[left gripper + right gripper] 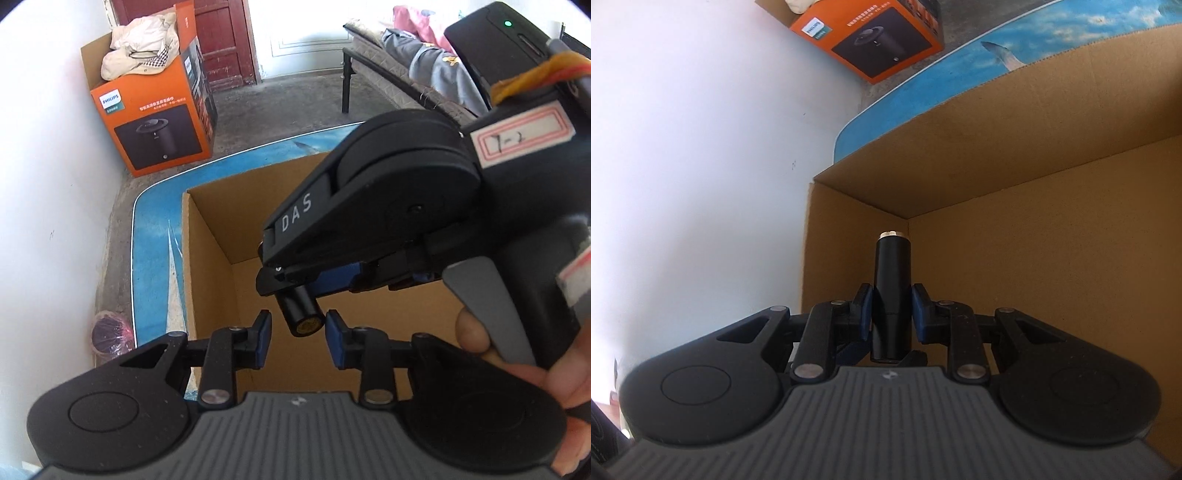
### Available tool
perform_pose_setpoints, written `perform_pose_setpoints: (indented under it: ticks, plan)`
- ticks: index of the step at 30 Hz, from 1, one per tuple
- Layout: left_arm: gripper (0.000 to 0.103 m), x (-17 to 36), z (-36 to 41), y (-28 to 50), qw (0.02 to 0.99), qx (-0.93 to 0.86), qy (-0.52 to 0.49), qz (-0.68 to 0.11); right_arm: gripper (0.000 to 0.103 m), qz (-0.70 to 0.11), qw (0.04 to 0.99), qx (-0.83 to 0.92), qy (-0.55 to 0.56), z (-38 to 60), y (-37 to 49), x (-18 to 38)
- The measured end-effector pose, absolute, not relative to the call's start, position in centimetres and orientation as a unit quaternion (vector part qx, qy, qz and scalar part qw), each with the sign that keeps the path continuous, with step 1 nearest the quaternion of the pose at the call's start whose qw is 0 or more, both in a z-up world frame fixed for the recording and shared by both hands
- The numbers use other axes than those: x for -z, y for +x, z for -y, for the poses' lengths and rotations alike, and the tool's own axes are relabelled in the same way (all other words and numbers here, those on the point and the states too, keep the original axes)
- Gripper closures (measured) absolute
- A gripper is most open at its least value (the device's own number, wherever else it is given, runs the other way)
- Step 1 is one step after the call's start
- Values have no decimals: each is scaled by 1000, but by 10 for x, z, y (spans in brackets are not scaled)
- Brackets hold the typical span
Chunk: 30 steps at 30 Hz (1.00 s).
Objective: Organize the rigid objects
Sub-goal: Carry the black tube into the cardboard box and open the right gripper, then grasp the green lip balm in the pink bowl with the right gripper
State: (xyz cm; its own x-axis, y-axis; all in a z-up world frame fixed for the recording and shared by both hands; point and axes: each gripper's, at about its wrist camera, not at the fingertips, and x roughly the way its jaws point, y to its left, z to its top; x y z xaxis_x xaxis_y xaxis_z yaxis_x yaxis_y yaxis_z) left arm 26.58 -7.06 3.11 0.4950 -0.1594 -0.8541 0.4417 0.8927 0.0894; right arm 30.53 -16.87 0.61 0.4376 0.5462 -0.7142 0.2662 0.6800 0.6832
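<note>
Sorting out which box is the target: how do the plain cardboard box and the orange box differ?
The plain cardboard box is unprinted brown, on the blue mat; the orange box is printed and stands on the bare floor by the wall. The plain cardboard box shows a bare bottom; the orange box holds pale clothing. Both are open-topped.

A white wall (44,184) is seen at left, a dark red door (225,40) at top, grey floor (280,110) below, and possibly a bed (402,62) at upper right.

Both wrist views look steeply down, close above open cardboard box (221,229) (shared); orange carton (871,40) beyond.
</note>
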Motion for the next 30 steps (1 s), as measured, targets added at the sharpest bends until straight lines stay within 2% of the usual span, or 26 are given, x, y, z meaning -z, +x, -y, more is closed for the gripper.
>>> perform_pose_setpoints:
  ticks: [4,10,13,15,24,30]
  plan:
    - [70,-30,63,268,855,156,148,-471,81,-535,745,-85,390,158,314,11]
    - [73,-36,54,266,861,148,135,-468,71,-565,713,-97,404,150,324,28]
    - [72,-43,48,258,864,154,115,-465,63,-552,720,-102,408,158,317,17]
    - [71,-53,39,249,869,165,95,-457,61,-542,730,-103,404,166,309,6]
    - [61,-94,-3,192,890,206,27,-406,60,-480,760,-143,414,212,232,-52]
    - [56,-84,-23,132,885,240,-4,-398,60,-430,792,-223,372,217,139,-86]
